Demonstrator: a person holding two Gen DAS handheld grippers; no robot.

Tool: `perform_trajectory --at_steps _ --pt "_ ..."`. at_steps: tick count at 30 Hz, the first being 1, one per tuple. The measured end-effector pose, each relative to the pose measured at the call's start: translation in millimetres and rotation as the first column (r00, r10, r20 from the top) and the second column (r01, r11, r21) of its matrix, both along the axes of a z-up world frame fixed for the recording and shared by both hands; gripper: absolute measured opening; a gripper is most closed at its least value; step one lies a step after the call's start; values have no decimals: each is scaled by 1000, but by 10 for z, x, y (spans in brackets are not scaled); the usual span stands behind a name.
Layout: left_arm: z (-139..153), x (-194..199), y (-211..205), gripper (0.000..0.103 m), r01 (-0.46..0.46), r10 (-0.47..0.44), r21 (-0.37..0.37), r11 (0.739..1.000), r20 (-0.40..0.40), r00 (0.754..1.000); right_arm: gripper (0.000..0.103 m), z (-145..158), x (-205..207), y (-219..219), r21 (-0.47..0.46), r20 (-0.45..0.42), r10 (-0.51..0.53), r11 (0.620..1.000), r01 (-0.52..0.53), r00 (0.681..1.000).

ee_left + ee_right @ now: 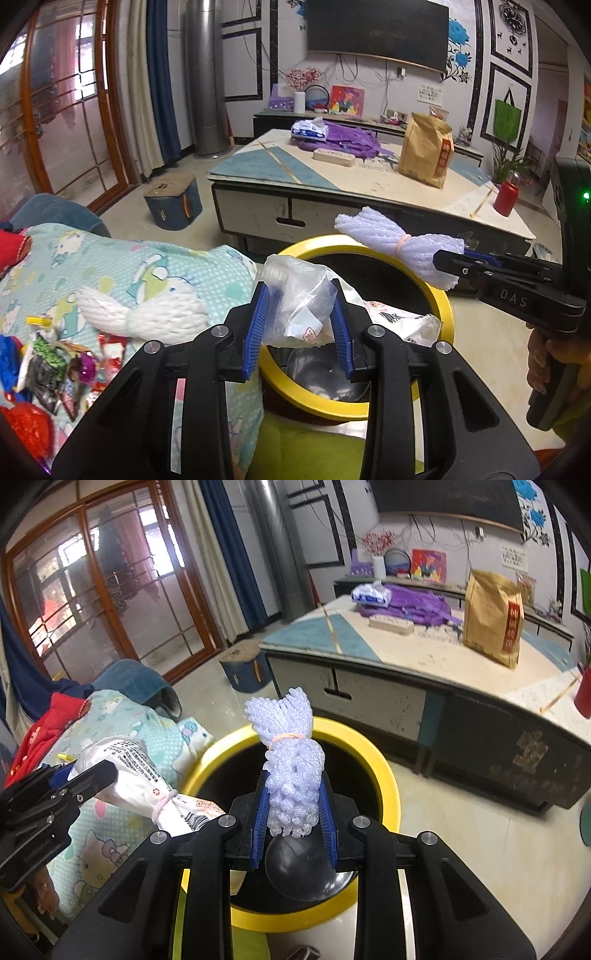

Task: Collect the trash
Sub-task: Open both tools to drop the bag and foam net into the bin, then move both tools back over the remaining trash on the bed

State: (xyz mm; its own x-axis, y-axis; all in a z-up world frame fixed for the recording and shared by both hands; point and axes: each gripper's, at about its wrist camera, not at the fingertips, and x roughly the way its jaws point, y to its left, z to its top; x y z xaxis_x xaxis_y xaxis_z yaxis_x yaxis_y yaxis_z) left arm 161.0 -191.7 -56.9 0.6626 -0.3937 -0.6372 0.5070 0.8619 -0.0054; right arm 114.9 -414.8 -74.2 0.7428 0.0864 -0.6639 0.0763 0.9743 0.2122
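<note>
My left gripper [299, 291] is shut on a crumpled clear and white plastic bag [295, 310], held over the near edge of a yellow-rimmed black bin [441, 306]. My right gripper [293, 779] is shut on a white foam net [291, 760] bound with a pink rubber band, above the bin's [386, 775] opening. In the left wrist view the right gripper [448, 264] comes in from the right with the foam net [391, 240] over the far rim. In the right wrist view the left gripper [92, 775] carries the printed bag [144, 771] at the bin's left.
A second foam net [147, 314] and several bright wrappers [55, 362] lie on a cartoon-print cover [129, 266] left of the bin. Beyond stands a low coffee table [369, 177] with a brown paper bag [424, 151] and a red can [506, 197]. A blue stool [173, 201] sits on the floor.
</note>
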Motion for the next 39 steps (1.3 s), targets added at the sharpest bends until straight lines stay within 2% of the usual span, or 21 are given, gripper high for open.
perform_trajectory --at_steps 6,9,10,11,15,16,20,29,39 --pt "-113 30 -68 27 14 -14 4 1000 -31 999 25 -110 46 -13 8 -43 -1 1000 1 999" --pt "-141 38 -69 32 12 -12 1 1000 -44 999 31 -137 63 -28 15 -56 -8 1000 9 998" --pt "-147 46 -54 39 7 -7 -1 1000 -48 999 38 -147 69 -43 23 -60 -16 1000 17 998" --pt "-140 50 -51 49 -2 1 -6 1000 -49 999 40 -153 71 -56 24 -62 -25 999 27 998" --pt "-101 56 54 67 -33 30 -34 999 -64 998 52 -144 73 -99 19 -56 -60 998 61 997" --pt "-87 51 89 75 -42 39 -47 998 -67 997 54 -135 67 -102 17 -51 -66 998 67 997" --pt "-25 -2 204 92 -71 66 -89 993 -63 996 56 -99 52 -81 15 -31 -67 998 68 997" --pt "150 -108 465 92 -130 128 -134 982 -27 991 60 136 -41 151 -10 72 -4 1000 4 997" --pt "357 -221 838 92 -214 221 -196 957 13 975 63 422 -160 562 -43 178 112 993 -106 978"
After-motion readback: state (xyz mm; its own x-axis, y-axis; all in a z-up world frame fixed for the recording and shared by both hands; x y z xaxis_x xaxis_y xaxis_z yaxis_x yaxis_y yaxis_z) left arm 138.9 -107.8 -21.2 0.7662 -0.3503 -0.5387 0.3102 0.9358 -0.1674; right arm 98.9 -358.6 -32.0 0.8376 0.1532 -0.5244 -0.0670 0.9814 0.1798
